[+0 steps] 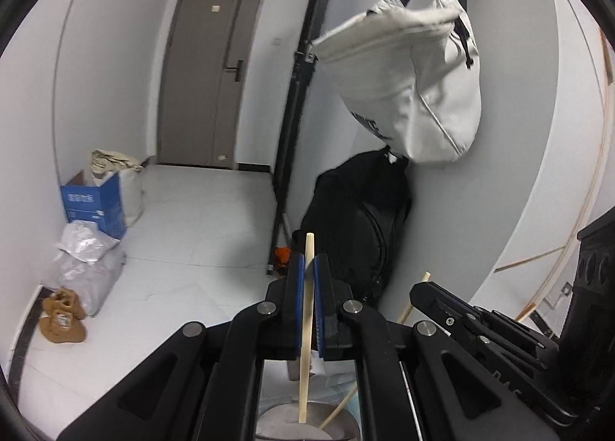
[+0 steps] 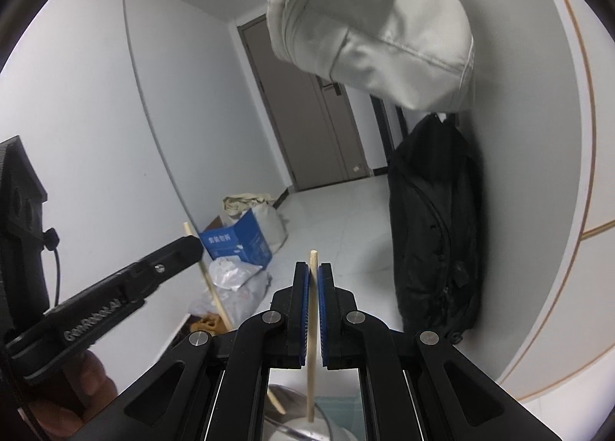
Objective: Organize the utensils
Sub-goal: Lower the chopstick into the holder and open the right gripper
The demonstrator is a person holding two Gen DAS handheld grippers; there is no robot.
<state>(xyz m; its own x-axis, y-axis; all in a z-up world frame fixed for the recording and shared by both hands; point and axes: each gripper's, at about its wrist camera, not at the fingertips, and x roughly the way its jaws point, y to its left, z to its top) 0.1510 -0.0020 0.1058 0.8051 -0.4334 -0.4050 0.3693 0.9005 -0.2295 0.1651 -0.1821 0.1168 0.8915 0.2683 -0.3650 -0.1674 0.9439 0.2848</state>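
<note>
My left gripper (image 1: pixel 307 268) is shut on a pale wooden chopstick (image 1: pixel 306 325) that stands nearly upright between the blue pads, its lower end over a metal bowl (image 1: pixel 307 423). My right gripper (image 2: pixel 313 277) is shut on a second wooden chopstick (image 2: pixel 312 341), also upright, its lower tip over the same metal bowl (image 2: pixel 303 425). In the left wrist view the right gripper (image 1: pixel 424 287) and its chopstick (image 1: pixel 415 297) show at right. In the right wrist view the left gripper (image 2: pixel 192 245) and its chopstick (image 2: pixel 209 276) show at left.
A white bag (image 1: pixel 415 80) hangs on the wall above a black backpack (image 1: pixel 357 226). A blue carton (image 1: pixel 96 203), plastic bags (image 1: pixel 88 260) and brown shoes (image 1: pixel 63 320) lie along the left wall. A grey door (image 1: pixel 207 68) closes the corridor. A black tripod (image 1: pixel 292 133) leans by the wall.
</note>
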